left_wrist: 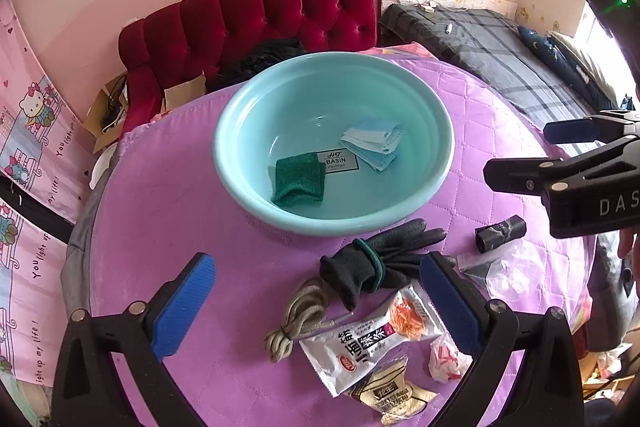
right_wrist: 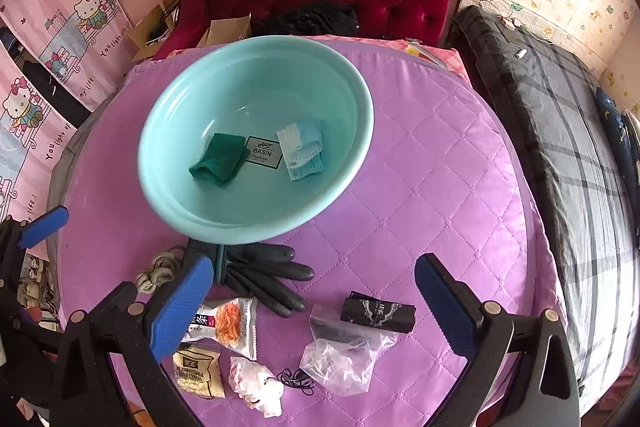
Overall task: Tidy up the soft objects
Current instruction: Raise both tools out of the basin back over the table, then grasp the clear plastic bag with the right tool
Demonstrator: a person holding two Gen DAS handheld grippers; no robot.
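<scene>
Purple quilted surface (left_wrist: 200, 227) crowds wrappers beside the black gloves (left_wrist: 384, 259); both tools, left (left_wrist: 316, 303) and right (right_wrist: 312, 307), gape wide and empty, so a careless pinch could snag the snack packet (left_wrist: 372, 339)

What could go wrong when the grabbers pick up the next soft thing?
The black gloves lie against the basin and overlap the noodle snack packet, so the open left gripper might drag the packet along or bump the basin. The beige cord bundle sits right beside them and could snag. Near the open right gripper, the thin clear plastic bag may slip out of the pads.
</scene>
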